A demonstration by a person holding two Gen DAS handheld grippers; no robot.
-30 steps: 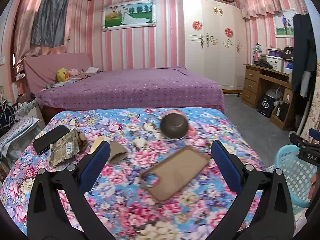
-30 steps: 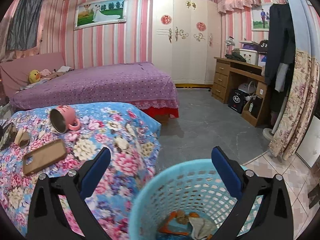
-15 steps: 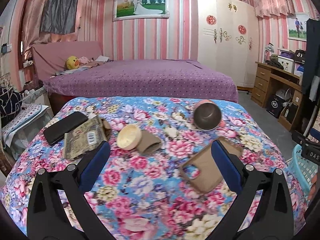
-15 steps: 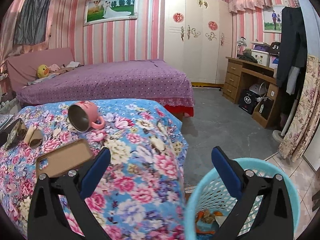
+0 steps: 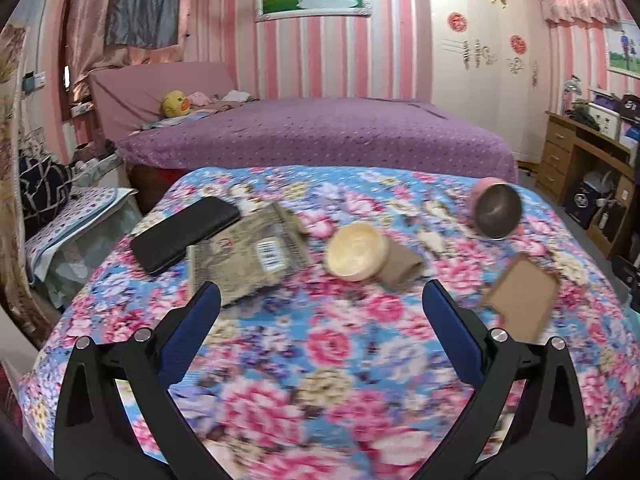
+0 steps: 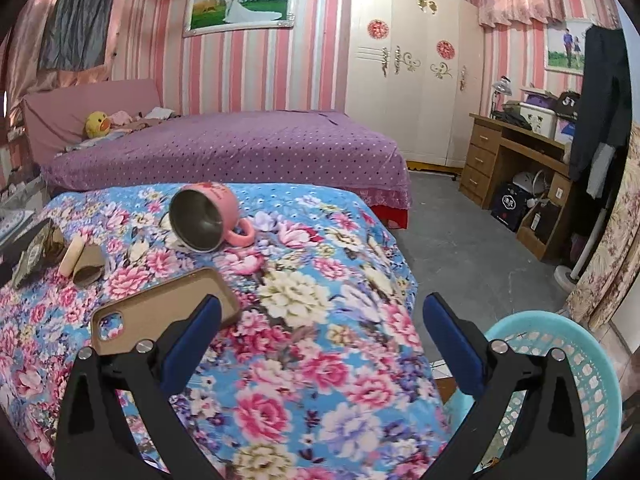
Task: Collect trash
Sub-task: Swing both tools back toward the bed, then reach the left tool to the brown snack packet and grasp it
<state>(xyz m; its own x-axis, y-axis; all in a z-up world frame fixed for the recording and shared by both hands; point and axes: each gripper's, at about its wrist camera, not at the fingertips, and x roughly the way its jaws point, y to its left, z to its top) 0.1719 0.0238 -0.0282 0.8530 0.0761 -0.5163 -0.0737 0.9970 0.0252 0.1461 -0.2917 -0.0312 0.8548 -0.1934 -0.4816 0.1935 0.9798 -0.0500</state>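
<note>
On the floral tablecloth [image 5: 320, 352] lie a crushed brown paper cup [image 5: 366, 256] on its side and an olive foil wrapper [image 5: 248, 256] with a barcode. My left gripper [image 5: 320, 304] hovers open just short of them, with nothing between its fingers. The cup [image 6: 80, 262] and wrapper [image 6: 34, 252] also show at the far left of the right wrist view. My right gripper [image 6: 320, 312] is open and empty above the table's right edge. A light blue mesh basket [image 6: 568, 360] stands on the floor at its lower right.
A black phone [image 5: 186, 234], a tan phone case [image 5: 520, 296] and a tipped pink mug [image 5: 496, 210] also lie on the table. Behind it is a purple bed [image 5: 320, 132]. A wooden desk [image 6: 516, 160] and grey floor [image 6: 460, 248] are to the right.
My left gripper has swung left, bringing the cup and wrapper toward the view's middle. My right gripper has swung left from above the basket to over the table edge.
</note>
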